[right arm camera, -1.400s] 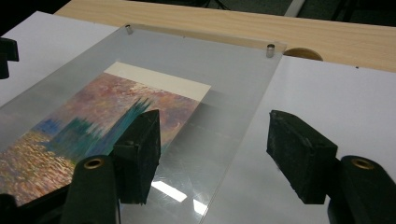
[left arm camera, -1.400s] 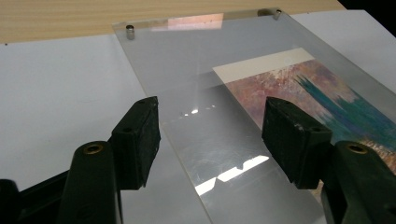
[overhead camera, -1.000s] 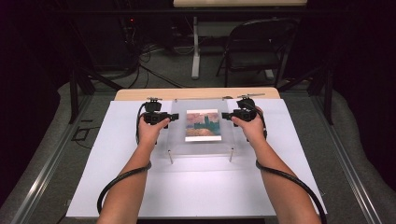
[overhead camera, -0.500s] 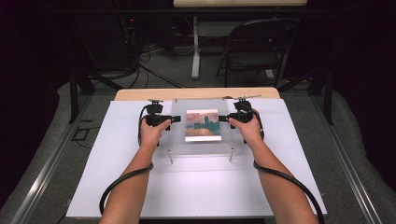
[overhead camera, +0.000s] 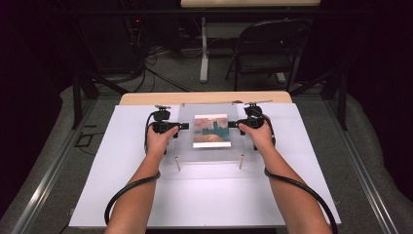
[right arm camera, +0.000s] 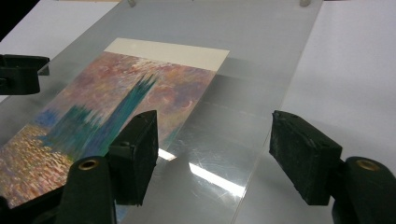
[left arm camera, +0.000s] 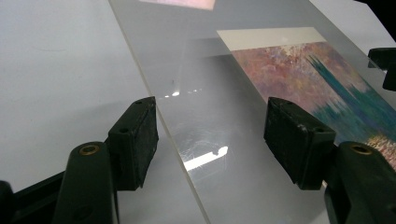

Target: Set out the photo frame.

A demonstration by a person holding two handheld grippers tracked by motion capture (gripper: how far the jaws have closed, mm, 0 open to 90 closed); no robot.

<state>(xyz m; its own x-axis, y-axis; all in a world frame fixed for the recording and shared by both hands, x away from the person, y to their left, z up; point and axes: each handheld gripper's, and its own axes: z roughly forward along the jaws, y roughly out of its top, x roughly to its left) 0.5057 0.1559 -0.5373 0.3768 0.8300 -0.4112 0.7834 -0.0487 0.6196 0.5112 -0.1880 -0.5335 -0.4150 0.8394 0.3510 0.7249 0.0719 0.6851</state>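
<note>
A clear acrylic panel (overhead camera: pixel 185 146) lies on the white table (overhead camera: pixel 122 195), with a painted print (overhead camera: pixel 212 130) in pink, teal and orange under it. My left gripper (overhead camera: pixel 184 126) is at the panel's left edge and my right gripper (overhead camera: pixel 232 125) at its right edge, pointing at each other. In the left gripper view the left gripper (left arm camera: pixel 215 140) is open; the panel's edge (left arm camera: pixel 173 140) runs between its jaws. The right gripper (right arm camera: pixel 217 156) is open the same way over the other edge (right arm camera: pixel 266 140), beside the print (right arm camera: pixel 116 107).
Short pegs (overhead camera: pixel 178 165) (overhead camera: pixel 240 162) stand at the panel's near corners. A wooden board edge (overhead camera: pixel 204 97) lies behind the white table. A chair (overhead camera: pixel 265 53) and cables are on the floor beyond. Black cables trail from both grippers along the forearms.
Both hands have shifted only slightly at the panel's sides; the right gripper has edged a little toward the print. The panel and print have not moved.
</note>
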